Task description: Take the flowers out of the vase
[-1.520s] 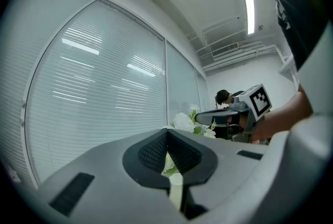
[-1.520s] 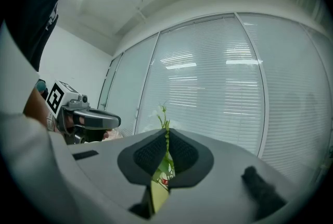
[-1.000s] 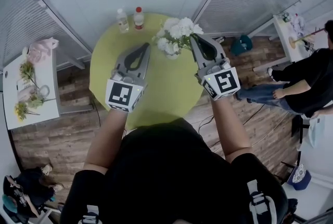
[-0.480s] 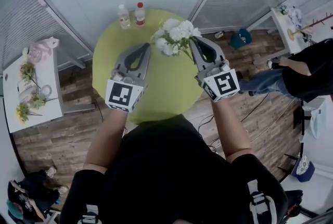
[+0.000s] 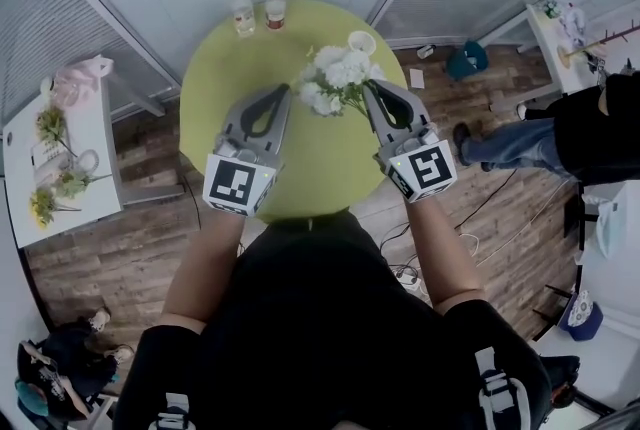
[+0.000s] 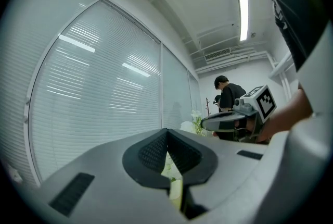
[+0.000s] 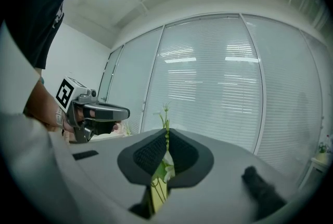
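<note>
In the head view we see the white flower bunch (image 5: 335, 78) now beside the white round vase (image 5: 361, 42), which was hidden a second ago; in the left gripper view the grey left gripper (image 6: 166, 133) is pressed together, empty; in the right gripper view the grey right gripper (image 7: 166, 134) pinches that bunch.

The left tongs (image 6: 166, 133) sit closed (pads touching at the tips), white flowers (image 6: 195, 114) beside the right tongs (image 6: 204, 123) beyond.

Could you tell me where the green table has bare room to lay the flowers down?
The left half of the table, below the two bottles, is bare, as is the near edge. The far right is crowded by the white vase.
</note>
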`<state>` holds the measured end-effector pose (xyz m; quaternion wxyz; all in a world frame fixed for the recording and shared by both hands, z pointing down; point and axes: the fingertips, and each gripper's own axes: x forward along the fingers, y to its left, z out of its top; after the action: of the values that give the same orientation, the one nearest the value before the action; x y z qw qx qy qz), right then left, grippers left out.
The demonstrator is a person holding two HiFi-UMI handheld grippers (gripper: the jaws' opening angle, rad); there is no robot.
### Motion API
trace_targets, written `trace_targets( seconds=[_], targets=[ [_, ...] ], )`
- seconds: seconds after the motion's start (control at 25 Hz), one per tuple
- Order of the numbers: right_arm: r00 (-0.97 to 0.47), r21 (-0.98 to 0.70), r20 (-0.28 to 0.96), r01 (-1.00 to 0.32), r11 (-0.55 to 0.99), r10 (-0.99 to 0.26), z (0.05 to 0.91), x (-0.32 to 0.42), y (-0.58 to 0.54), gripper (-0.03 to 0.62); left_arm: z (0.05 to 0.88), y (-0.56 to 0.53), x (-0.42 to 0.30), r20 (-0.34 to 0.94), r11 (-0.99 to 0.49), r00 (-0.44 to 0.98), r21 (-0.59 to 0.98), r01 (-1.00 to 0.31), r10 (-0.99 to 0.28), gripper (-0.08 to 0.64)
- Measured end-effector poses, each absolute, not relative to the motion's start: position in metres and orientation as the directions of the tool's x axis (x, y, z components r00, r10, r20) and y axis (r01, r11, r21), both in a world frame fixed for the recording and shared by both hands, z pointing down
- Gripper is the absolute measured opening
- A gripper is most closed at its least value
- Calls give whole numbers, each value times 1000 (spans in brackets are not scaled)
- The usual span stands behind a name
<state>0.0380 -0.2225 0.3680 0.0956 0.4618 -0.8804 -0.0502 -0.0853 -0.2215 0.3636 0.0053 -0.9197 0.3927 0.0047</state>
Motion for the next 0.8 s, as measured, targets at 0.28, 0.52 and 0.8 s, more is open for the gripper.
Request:
trace_targets(
  seconds=[0.28,0.52,0.8],
  targets=[
    [-552,148,178,-803,577,-815,394,25,-216,25,390,-216,-96,15,-684,684,10,-729,-729,12],
    [-587,117,182,-783,610,-789,412,4,-220,25,405,-222,-109,22,-670,670,30,-742,-742,12],
    [-613,87,226,-761,643,-757,445,-16,-223,25,427,-224,-123,26,-649,651,62,-758,-758,12]
  ],
)
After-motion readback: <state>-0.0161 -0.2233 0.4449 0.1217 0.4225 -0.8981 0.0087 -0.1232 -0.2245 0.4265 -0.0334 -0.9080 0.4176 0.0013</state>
